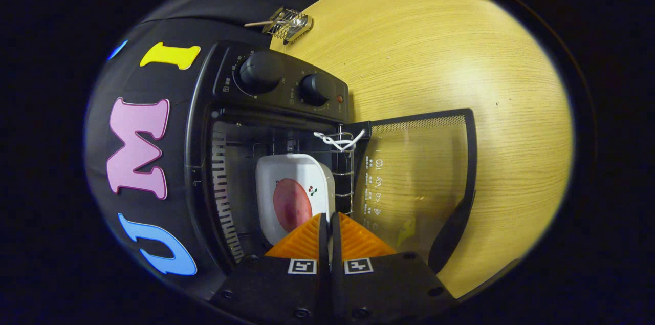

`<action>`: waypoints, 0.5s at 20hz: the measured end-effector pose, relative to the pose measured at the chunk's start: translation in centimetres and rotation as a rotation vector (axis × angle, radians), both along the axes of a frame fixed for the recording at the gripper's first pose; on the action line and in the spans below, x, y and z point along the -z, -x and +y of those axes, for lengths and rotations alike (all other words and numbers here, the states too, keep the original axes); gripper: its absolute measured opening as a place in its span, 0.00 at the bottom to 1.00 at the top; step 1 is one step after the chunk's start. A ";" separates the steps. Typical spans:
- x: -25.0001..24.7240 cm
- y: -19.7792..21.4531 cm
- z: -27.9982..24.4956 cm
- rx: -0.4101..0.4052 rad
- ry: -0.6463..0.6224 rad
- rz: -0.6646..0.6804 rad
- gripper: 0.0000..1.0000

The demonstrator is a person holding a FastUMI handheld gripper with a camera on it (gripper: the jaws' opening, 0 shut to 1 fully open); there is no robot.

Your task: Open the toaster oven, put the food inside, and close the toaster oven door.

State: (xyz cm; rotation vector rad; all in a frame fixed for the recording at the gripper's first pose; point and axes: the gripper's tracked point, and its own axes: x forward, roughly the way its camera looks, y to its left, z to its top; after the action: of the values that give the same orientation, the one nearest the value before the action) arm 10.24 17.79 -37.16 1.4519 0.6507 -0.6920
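The view is rolled sideways, so the toaster oven [266, 161] appears turned on its side in the left-centre of the frame, standing on a light wood-grain bench [460, 59] that takes up the right half. Its door [419, 181] is swung fully open and lies toward the right of the cavity, glass panel facing the camera, with a dark handle [453, 230] along its far edge at lower right. The control panel [286, 82] sits at upper centre and carries 2 round black knobs [261, 70] and a small indicator light [339, 99] beside them.

Inside the cavity, a white square plate [271, 176] rests on the wire rack [344, 171], and on it lies a round reddish slice of food [290, 202], next to a small printed cherry motif. A white cord [337, 139] is tied around the rack's front bar, near the door hinge.

The tongs [327, 220] enter from the bottom centre. The 2 fingers are pressed nearly together with only a thin slit between them, and nothing is gripped. Their tips overlap the near edge of the plate in the picture; whether they touch it cannot be told.

At the top centre, well apart from the oven, a small wire cage-like object [289, 23] with a thin wooden stick lies on the bench by the dark cloth wall [153, 161].
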 end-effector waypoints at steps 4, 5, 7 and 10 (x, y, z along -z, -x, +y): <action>0.1 -1.2 0.5 0.008 -0.026 -0.023 0.05; 0.2 -1.4 0.7 0.007 -0.033 -0.025 0.05; 0.1 -1.6 0.8 0.005 -0.045 -0.031 0.08; -0.4 -1.6 1.1 -0.006 -0.061 -0.047 0.12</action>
State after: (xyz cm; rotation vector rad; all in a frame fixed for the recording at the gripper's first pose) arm 11.81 18.94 -36.80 1.5175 0.6448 -0.6365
